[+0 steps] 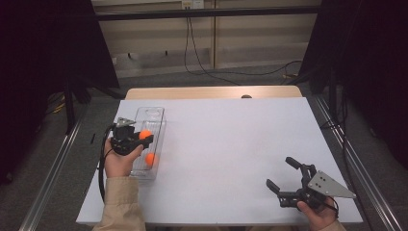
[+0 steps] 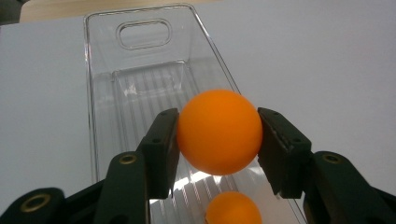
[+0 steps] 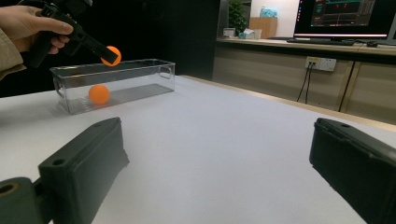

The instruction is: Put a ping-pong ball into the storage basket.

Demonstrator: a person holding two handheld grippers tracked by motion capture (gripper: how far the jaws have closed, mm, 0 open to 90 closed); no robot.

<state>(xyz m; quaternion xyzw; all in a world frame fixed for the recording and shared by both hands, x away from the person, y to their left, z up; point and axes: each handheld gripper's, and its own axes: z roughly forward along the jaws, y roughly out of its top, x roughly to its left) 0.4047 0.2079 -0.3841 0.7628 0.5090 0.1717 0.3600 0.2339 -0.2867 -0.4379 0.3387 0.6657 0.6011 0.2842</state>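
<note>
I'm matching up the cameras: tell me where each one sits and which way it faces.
High view: above the person's side, facing forward and down on the table; forearms, hands and both tongs show.
Left gripper view: rides the left tongs, facing the clear bin; jaws clamp an orange ball.
Right gripper view: rides the open right tongs, facing across the table.
All share the bin.

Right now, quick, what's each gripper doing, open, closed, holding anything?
Left gripper: shut on the orange ball, held above the clear bin.
Right gripper: open, holding nothing, over the white table.
</note>
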